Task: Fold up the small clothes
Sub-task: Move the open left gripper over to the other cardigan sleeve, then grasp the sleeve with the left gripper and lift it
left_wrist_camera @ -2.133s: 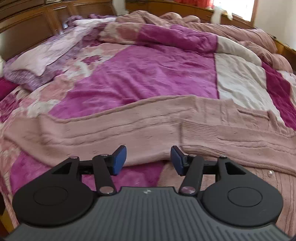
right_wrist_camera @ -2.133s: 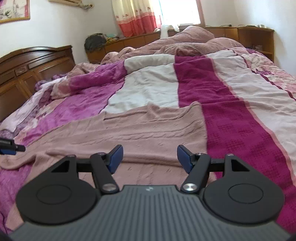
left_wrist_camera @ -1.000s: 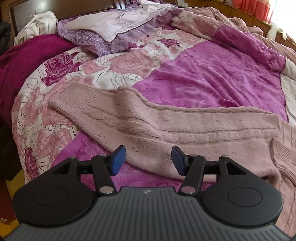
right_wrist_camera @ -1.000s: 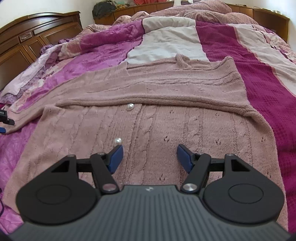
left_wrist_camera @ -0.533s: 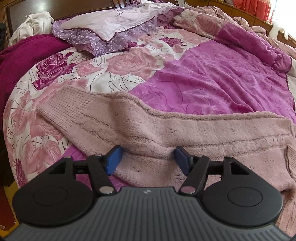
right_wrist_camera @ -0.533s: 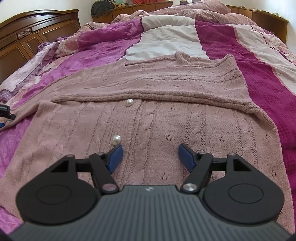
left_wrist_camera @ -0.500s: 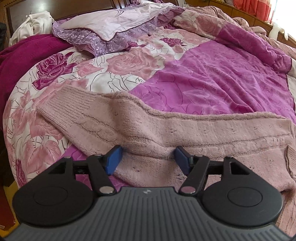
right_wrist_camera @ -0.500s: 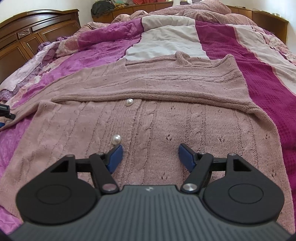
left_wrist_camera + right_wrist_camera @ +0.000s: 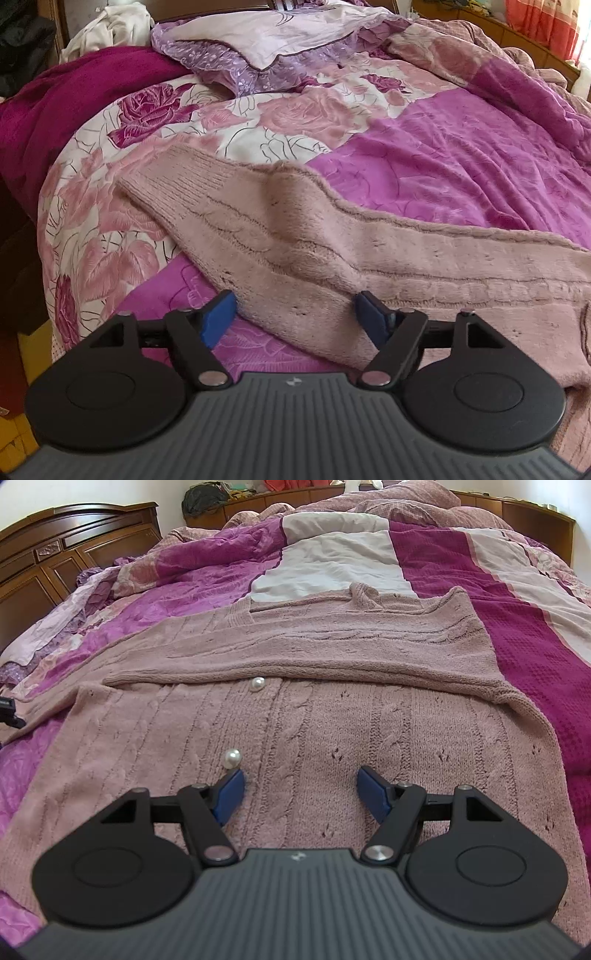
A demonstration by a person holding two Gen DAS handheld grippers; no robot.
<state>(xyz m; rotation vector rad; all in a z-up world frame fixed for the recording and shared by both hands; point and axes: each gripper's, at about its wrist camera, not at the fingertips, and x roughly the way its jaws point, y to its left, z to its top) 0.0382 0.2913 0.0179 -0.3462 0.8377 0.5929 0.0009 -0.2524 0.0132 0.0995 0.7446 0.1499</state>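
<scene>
- My left gripper: jaws released, and they have just been opening wider; the lower edge of the cardigan's sleeve lies between the blue pads, nothing pinched.
- The sleeve runs from beyond my left pad, cuff end out on the floral bedspread, across to past my right pad.
- My right gripper: jaws released, hanging over the pink cable-knit cardigan, which lies flat on the bed under and ahead of them.
- Pearl button just beyond my left pad on that side; a second pearl button farther ahead, at a folded edge.
- Striped blanket to the right of the right jaws.
- Pillow well ahead of the left jaws.
</scene>
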